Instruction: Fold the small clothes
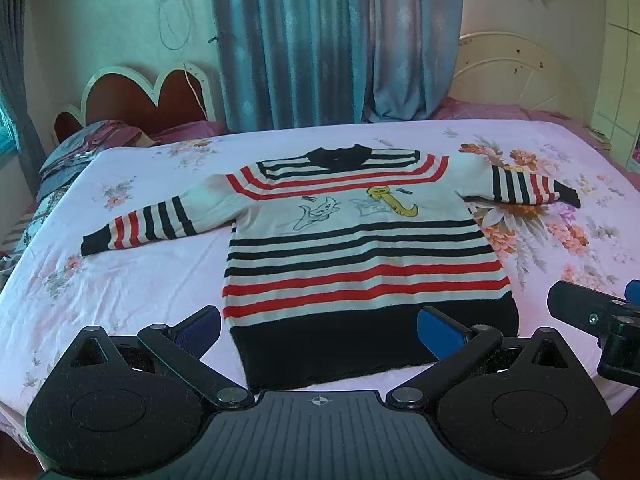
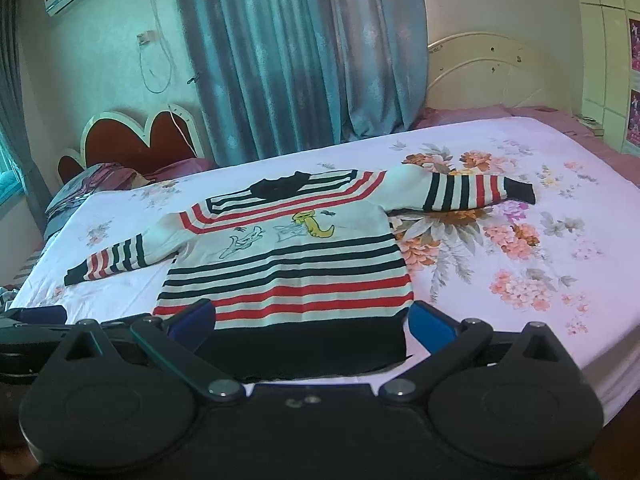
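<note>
just 1 sweater (image 1: 360, 240), 2 sleeves

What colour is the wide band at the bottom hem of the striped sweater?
Black. The hem band of the sweater shows best in the left wrist view.

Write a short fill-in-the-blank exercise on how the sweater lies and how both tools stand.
1. The striped sweater lies spread flat on the ____.
2. Both its sleeves are spread ____, not folded over the body.
3. The left tool and the right tool each have their fingers ____, holding nothing.
4. The band along the sweater's hem is coloured ____.

Missing words: bed; outward; open; black
</note>
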The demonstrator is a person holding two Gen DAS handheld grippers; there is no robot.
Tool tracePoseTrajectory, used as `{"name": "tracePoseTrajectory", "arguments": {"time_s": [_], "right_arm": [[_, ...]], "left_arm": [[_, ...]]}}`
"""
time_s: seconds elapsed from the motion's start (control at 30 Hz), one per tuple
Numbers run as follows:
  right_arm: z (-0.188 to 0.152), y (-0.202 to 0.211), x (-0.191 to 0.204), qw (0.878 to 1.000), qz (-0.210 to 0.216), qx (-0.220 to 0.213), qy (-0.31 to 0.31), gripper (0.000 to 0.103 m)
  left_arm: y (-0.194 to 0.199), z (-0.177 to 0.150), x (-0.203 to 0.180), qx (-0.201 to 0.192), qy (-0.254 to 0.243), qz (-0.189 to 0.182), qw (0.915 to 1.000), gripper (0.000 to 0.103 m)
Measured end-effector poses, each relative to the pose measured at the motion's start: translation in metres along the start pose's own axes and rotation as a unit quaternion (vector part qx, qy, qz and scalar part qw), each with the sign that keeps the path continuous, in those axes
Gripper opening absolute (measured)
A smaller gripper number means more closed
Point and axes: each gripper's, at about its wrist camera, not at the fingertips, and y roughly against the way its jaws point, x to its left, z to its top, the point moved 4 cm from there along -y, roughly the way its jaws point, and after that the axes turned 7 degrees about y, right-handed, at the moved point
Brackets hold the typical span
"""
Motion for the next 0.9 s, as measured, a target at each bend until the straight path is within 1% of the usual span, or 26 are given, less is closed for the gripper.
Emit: {"name": "tracePoseTrajectory", "arguments": {"time_s": [0.47,0.9], "right_arm": [[0.001,-0.003,-0.002,1.000,0.000,0.001,0.003,0.102],[0.003,-0.014,-0.005,1.000,0.000,0.005,0.008,0.102]], "left_arm": [[-0.005,0.001,0.006,0.002,0.000,-0.001,1.0000,0.103],[-0.009,0.001,0.009,0.004,0.002,-0.003,1.0000,0.103]]}}
